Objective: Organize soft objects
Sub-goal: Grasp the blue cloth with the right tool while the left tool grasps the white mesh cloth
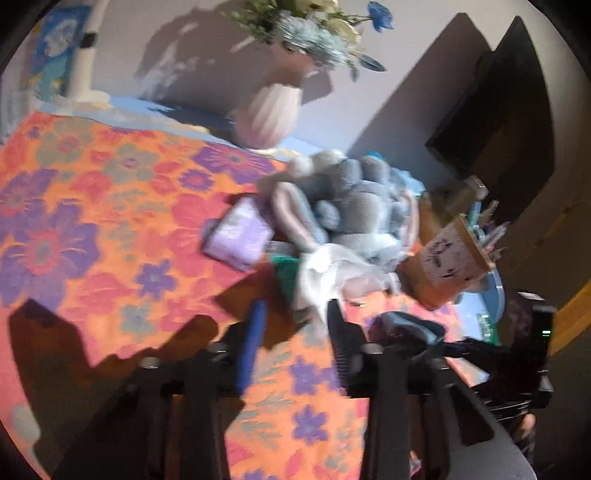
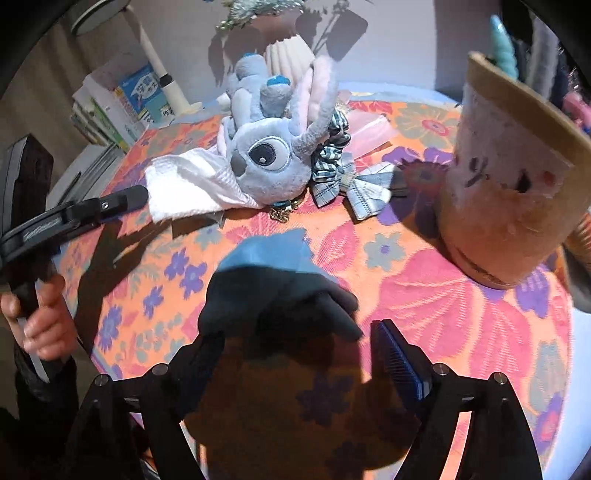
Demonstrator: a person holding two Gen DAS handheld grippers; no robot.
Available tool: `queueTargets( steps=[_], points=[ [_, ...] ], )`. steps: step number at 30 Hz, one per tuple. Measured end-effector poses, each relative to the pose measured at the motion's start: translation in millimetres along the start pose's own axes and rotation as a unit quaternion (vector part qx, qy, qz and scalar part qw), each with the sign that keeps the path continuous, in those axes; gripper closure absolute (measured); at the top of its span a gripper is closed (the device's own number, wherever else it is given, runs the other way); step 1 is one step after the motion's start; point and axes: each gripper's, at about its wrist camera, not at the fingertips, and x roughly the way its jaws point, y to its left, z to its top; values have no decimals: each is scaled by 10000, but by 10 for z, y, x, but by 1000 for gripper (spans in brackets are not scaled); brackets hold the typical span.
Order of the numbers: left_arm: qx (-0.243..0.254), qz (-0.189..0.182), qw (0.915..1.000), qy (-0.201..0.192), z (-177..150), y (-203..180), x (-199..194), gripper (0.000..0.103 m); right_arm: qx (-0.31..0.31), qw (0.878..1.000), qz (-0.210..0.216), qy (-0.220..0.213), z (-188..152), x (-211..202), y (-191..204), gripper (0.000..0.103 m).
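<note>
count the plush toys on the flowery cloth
1: a grey plush toy lying near the far edge, in front of the ribbed vase, with white tissue on its left and a plaid bow on its right. Others may hide behind it.

Ribbed vase (image 2: 286, 55) of flowers (image 1: 314, 33), stacked books (image 2: 118, 107) behind.

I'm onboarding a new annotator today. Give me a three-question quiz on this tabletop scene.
1. True or false: the right claw is clamped on the dark cloth.
2. What lies directly left of the grey plush toy in the right wrist view?
A. white tissue
B. plaid bow
C. paper cup
3. Fill in: the floral tablecloth is mainly ____.

Key: 1 false; 2 A; 3 orange.
</note>
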Motion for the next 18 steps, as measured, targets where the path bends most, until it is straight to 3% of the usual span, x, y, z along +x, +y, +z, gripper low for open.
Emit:
queueTargets(
  steps=[1, 3, 5, 7, 8, 9, 10, 12, 13, 15, 18],
  points=[
    [39, -43, 10000, 51, 5, -40, 50, 55, 34, 10000, -17, -9, 16, 21, 6, 21],
    [152, -30, 9998, 107, 36, -139, 156, 25, 61, 9999, -12, -79, 43, 27, 26, 21],
    [287, 86, 9996, 12, 81, -237, 248, 26, 145, 9998, 111, -108, 72, 37, 26, 21],
    [417, 256, 9988, 72, 123, -316, 369, 36, 195, 9997, 101, -141, 102, 63, 29, 21],
    [453, 316, 9984, 122, 133, -335, 412, 54, 209, 9996, 87, -158, 118, 78, 32, 21],
    [491, 386, 9979, 184, 142, -358, 466, 62, 220, 9996, 51, -180, 124, 86, 33, 25],
    [561, 537, 9968, 201, 146, -383, 512, 64, 228, 9995, 1, -211, 129, 87, 26, 38],
    [731, 763, 9942, 186, 142, -434, 553, 89, 131, 9996, -131, -214, 133, 107, 64, 60],
    [764, 736, 9942, 147, 141, -450, 537, 95, 57, 9994, -243, -222, 131, 102, 68, 75],
    [722, 576, 9957, 85, 148, -466, 465, 97, -3, 9992, -315, -237, 131, 87, 85, 88],
    [528, 267, 9980, -206, 200, -465, 253, 98, 88, 9989, -191, -416, 139, -22, 54, 89]
  ],
)
